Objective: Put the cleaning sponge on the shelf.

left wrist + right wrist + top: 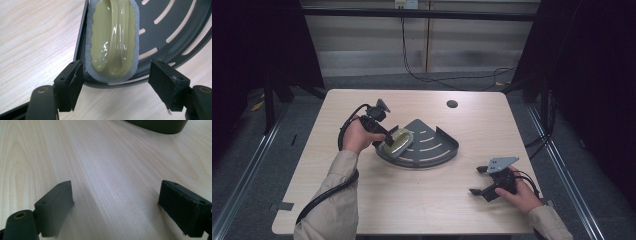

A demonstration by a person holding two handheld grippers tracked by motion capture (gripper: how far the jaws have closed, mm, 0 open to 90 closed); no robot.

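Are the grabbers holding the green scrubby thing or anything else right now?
No, nothing is held. The left gripper is open, its jaws on either side of the green scrubber's near end without touching it. The right gripper is open over bare table.

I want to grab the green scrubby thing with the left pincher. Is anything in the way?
Nothing visible is. The left gripper is open, its jaws on either side of the near end of the green scrubber, which lies over the rim of the dark slotted tray. The gap between holds nothing else.
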